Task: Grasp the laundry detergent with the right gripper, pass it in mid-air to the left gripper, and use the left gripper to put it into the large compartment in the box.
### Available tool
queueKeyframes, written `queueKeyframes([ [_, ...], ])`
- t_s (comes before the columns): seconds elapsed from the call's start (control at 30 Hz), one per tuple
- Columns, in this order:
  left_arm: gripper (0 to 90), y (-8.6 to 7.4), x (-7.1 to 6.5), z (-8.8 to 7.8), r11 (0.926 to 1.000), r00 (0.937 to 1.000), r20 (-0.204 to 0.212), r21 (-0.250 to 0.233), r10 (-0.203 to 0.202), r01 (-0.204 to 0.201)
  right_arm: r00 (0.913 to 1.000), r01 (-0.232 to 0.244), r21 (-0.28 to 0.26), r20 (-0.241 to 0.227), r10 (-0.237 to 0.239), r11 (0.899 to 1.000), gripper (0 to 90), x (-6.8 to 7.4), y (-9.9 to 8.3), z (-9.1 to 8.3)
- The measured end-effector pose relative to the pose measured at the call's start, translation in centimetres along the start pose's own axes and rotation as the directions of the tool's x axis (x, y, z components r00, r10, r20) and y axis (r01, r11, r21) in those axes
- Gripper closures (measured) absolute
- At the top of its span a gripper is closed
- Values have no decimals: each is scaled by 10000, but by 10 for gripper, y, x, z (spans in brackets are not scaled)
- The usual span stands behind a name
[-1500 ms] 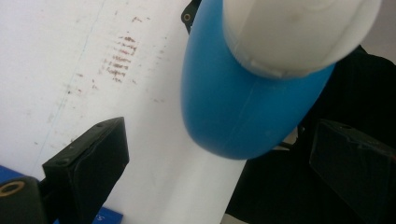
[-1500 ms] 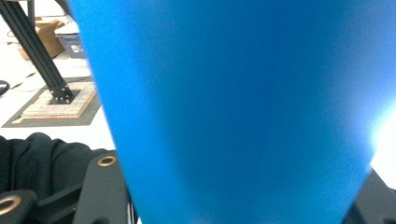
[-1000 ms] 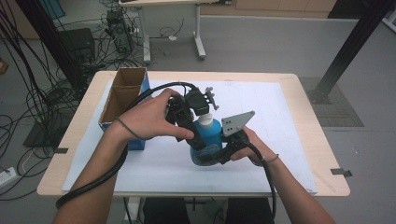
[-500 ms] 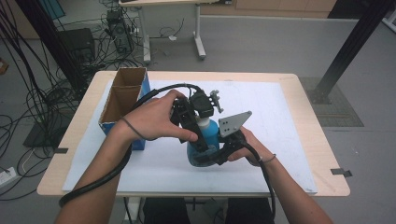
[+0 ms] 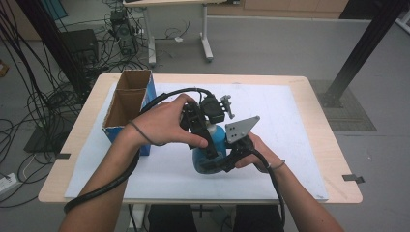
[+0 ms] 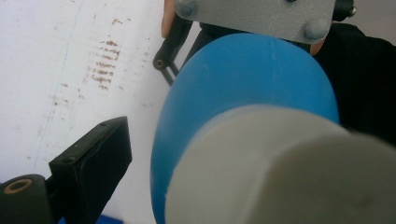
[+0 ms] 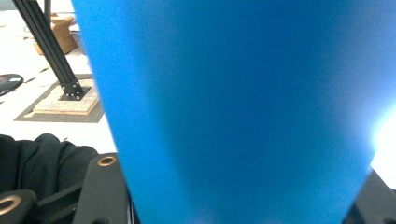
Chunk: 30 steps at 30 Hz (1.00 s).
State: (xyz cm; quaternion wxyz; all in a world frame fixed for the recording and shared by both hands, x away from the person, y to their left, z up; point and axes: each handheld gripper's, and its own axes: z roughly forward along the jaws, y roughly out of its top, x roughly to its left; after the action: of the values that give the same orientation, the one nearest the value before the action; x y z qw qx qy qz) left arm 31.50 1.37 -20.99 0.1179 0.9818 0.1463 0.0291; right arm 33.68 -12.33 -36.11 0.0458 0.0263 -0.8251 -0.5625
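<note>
Fingers of the right gripper (image 5: 212, 162) are clamped on the body of the blue bottle (image 5: 207, 150), which stands on the worktop (image 5: 309, 145) near its middle; the left gripper (image 5: 200, 133) straddles the white cap (image 6: 280, 172), one finger (image 6: 91, 172) standing off it, the other out of sight, so its grip cannot be told; twisting could tip the bottle or skid off the cap; hands hide the bottle's base.

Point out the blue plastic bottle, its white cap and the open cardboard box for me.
Blue plastic bottle (image 5: 205, 159): high view, lower body.
White cap (image 6: 289, 172): left gripper view, blurred side of the cap.
Open cardboard box (image 5: 109, 126): high view, left wall's rim.
</note>
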Motion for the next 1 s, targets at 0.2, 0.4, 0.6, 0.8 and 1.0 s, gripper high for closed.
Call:
queueKeyframes([
  [0.2,67,1,-1,-1,10000,10000,-23,8,8,-8,10000,-4,13,22,4,10000,415,0,0,0],
  [0.4,67,0,-1,-1,10000,10000,-32,35,7,-6,10000,34,-16,45,-34,10000,415,0,0,0],
  [0.6,67,-1,1,0,10000,10000,-16,-3,-33,33,10000,14,7,42,-14,10000,414,-1,0,0],
  [0.8,67,-3,1,-1,10000,10000,-17,18,-43,43,10000,0,10,56,0,10000,414,-2,-1,0],
  [1.0,67,-3,1,-2,10000,10000,-25,-49,-70,70,10000,-22,33,59,22,10000,414,-1,-1,1],
])
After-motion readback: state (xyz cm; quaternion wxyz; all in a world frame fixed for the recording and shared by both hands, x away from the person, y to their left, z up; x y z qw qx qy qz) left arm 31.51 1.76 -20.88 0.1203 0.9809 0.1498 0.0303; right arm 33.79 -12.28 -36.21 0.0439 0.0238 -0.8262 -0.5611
